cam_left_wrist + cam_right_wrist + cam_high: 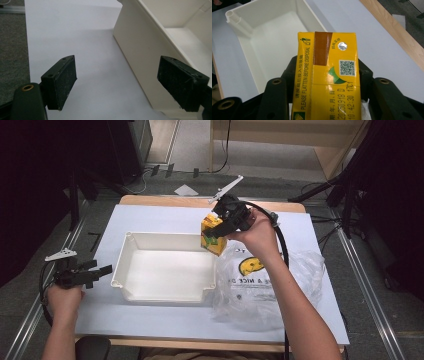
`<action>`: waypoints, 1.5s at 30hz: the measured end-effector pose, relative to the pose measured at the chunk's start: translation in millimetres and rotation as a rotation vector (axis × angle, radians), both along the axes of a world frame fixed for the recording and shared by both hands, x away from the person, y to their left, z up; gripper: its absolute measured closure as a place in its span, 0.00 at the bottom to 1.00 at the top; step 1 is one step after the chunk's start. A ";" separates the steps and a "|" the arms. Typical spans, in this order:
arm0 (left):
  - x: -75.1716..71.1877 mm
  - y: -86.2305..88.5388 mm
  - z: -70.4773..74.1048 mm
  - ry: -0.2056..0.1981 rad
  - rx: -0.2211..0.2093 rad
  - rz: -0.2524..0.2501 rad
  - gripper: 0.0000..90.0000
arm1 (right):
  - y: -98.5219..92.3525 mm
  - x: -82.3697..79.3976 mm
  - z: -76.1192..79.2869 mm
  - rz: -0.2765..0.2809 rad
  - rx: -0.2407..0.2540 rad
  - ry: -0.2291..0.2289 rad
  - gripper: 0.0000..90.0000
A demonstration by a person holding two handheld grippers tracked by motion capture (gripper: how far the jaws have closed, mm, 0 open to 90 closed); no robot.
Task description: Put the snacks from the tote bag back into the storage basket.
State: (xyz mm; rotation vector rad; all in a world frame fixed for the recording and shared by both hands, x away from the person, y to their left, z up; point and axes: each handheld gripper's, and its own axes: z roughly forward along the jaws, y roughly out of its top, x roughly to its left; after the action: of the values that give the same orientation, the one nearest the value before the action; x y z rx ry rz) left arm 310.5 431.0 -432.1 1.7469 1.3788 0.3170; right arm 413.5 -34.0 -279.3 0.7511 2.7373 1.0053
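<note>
A yellow drink carton with green print hangs in the air over the far right corner of the white tub, and my right gripper is shut on it. In the right gripper view the carton sits between both black jaws, its foil straw hole and printed code facing the camera, with the tub below and beyond it. My left gripper rests at the table's left edge beside the tub, jaws open and empty. In the left gripper view its fingers stand wide apart beside the tub's outer wall.
A crumpled clear plastic bag with a yellow smiley print lies right of the tub under the right forearm. The pale blue table sheet covers a wooden table. Grey floor and dark stands surround it.
</note>
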 end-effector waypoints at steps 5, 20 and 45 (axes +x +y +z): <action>-0.2 0.9 0.2 0.000 0.002 -0.004 0.19 | 9.9 5.3 -1.4 0.013 -0.010 0.001 0.59; -0.2 1.7 -0.2 -0.003 -0.006 0.000 0.19 | 29.4 18.7 -4.0 0.036 -0.009 0.020 0.59; -0.6 4.7 -0.3 -0.007 -0.020 0.002 0.19 | 59.5 38.6 -30.2 0.052 -0.014 0.052 0.59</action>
State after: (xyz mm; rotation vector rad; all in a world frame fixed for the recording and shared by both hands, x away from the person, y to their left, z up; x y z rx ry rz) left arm 309.9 435.6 -432.4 1.7266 1.3742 0.3094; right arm 452.0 25.5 -309.5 0.7174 2.8186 0.9894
